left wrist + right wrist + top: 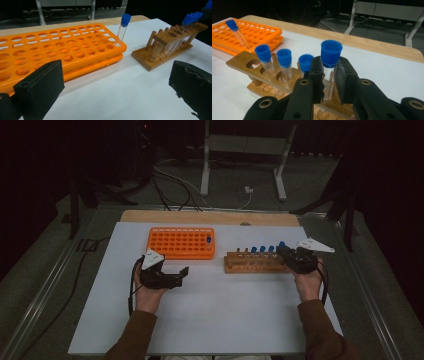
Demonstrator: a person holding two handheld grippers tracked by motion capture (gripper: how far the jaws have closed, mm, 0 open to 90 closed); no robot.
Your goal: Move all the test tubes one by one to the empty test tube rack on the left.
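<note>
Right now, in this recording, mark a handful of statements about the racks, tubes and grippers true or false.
1. The right gripper is closed on a blue-capped tube. True.
2. The orange rack holds no tubes. False: one capped tube stands in a corner hole.
3. The left gripper holds a tube. False: its jaws are open over the white tabletop.
4. Three more capped tubes stand in the wooden rack. True.
5. The wooden rack sits to the left of the orange one in the high view. False: to its right.
</note>
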